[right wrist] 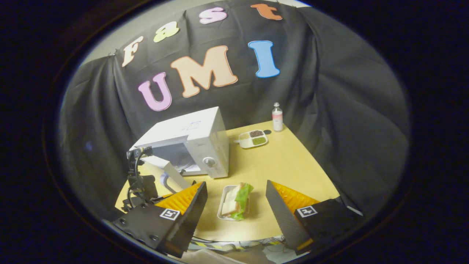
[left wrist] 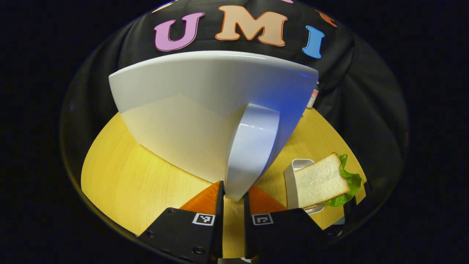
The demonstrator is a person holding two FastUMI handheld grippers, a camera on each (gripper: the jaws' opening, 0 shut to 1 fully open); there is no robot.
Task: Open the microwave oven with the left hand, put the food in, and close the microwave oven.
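Your left tongs (left wrist: 233, 196) are pinching the handle (left wrist: 251, 154) of the microwave door (left wrist: 205, 110), one finger on either side, and the white door is standing swung partly open. One white microwave oven (right wrist: 194, 143) is sitting toward the far left of the worktop (right wrist: 289, 168), its long axis running along the far edge and its mouth facing the near edge. One sandwich (right wrist: 237, 201), white bread with green lettuce sticking out, is lying in one small white tray (right wrist: 224, 194) by the near edge, its long axis pointing from the near edge toward the oven. Your right tongs (right wrist: 236, 198) are hanging wide open above it, gripping nothing. One bottle (right wrist: 277, 117) and one divided dish (right wrist: 252, 139) are sitting near the far right corner.
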